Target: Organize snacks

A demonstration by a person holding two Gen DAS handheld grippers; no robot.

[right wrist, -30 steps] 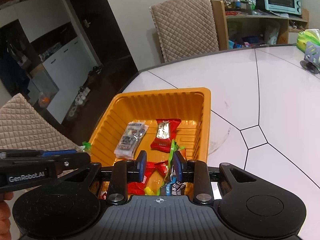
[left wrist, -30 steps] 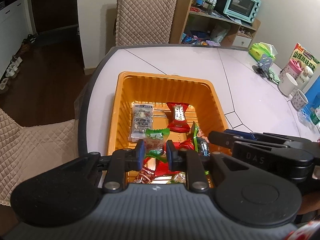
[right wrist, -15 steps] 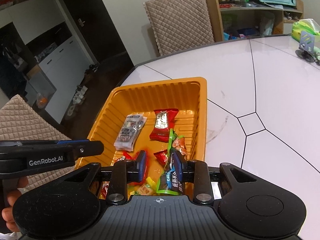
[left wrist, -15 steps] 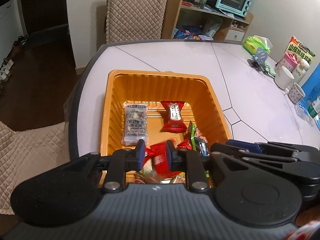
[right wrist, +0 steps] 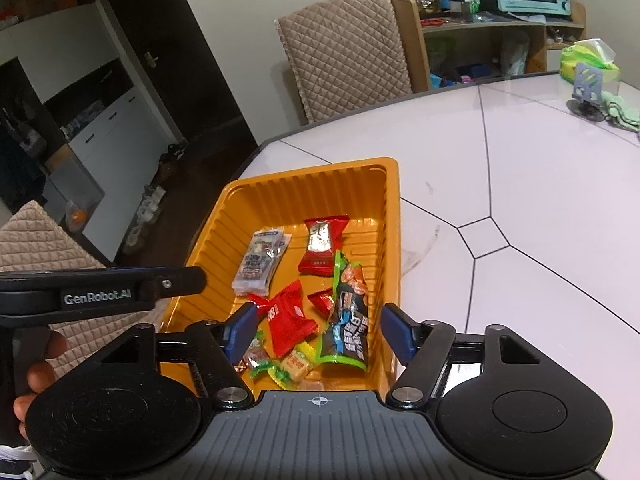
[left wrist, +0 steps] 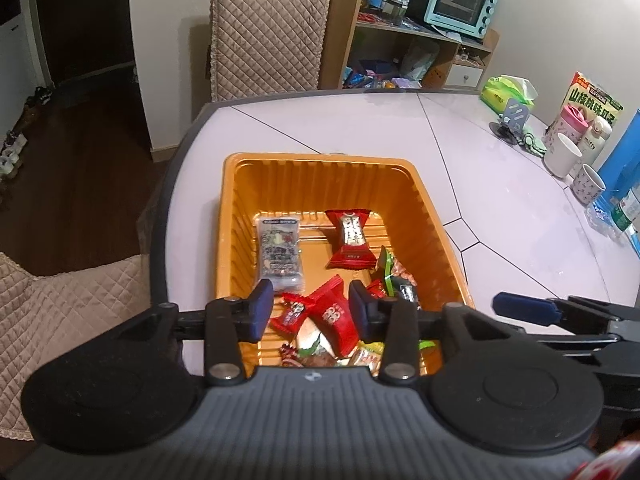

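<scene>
One orange ribbed plastic tray (left wrist: 320, 184) (right wrist: 288, 200) sits on the white table (left wrist: 500, 208) (right wrist: 520, 168) near its rounded edge; all snacks lie inside it. Left gripper (left wrist: 311, 309) hovers over the tray's near end, jaws apart, nothing between them. Right gripper (right wrist: 318, 330) hovers over the same near end, jaws wide apart, holding nothing.

Counted in the tray:
- one clear flat packet with dark print (left wrist: 279, 254) (right wrist: 261, 260), at the tray's left side
- one large red pillow-shaped wrapper with white label (left wrist: 351, 239) (right wrist: 322, 246), toward the tray's far middle
- one red square-ish packet (left wrist: 334, 316) (right wrist: 289, 316), near end, centre
- one green-edged dark blue packet (right wrist: 350, 320), against the tray's right wall
- two small red candies (left wrist: 290, 312) (right wrist: 322, 302), near the red square-ish packet
- a few small mixed candies (right wrist: 280, 364) at the tray's near wall; exact count unclear, partly hidden by the gripper body.

Beyond the tray on the table's far right: two white mugs (left wrist: 562, 156), one green tissue pack (left wrist: 506, 92).
</scene>
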